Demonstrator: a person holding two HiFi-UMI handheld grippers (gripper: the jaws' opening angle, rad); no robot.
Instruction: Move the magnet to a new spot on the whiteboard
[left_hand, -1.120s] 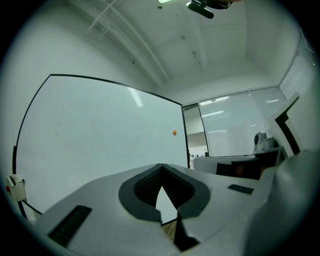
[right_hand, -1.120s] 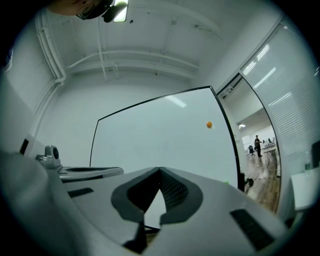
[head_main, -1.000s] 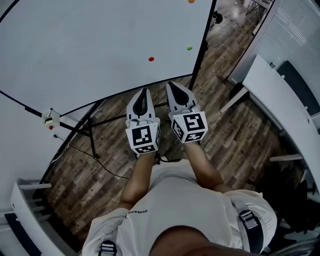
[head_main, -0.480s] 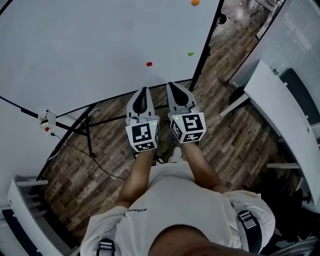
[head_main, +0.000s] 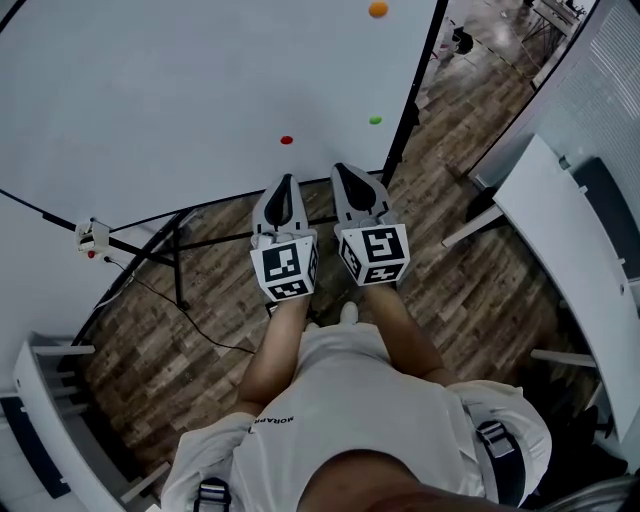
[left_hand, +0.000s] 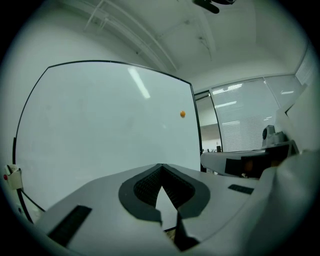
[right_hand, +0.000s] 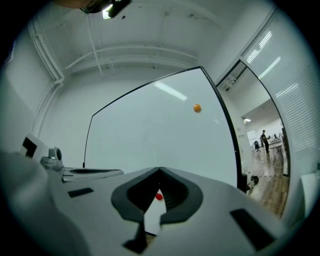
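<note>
Nearer the whiteboard (head_main: 150, 90) than a second ago, our left gripper (head_main: 287, 182) and right gripper (head_main: 339, 170) have jaws together, empty. We see the red magnet (head_main: 287, 140) on the board at twelve o'clock from the left tips, apart.

The left claw (head_main: 287, 180) and right claw (head_main: 339, 169) point toward the whiteboard (head_main: 150, 100), near its red magnet (head_main: 287, 140).

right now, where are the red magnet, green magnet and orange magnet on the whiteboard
red magnet (head_main: 287, 140), head view, centre of the dot
green magnet (head_main: 375, 120), head view, centre of the dot
orange magnet (head_main: 378, 9), head view, centre of the dot
</note>
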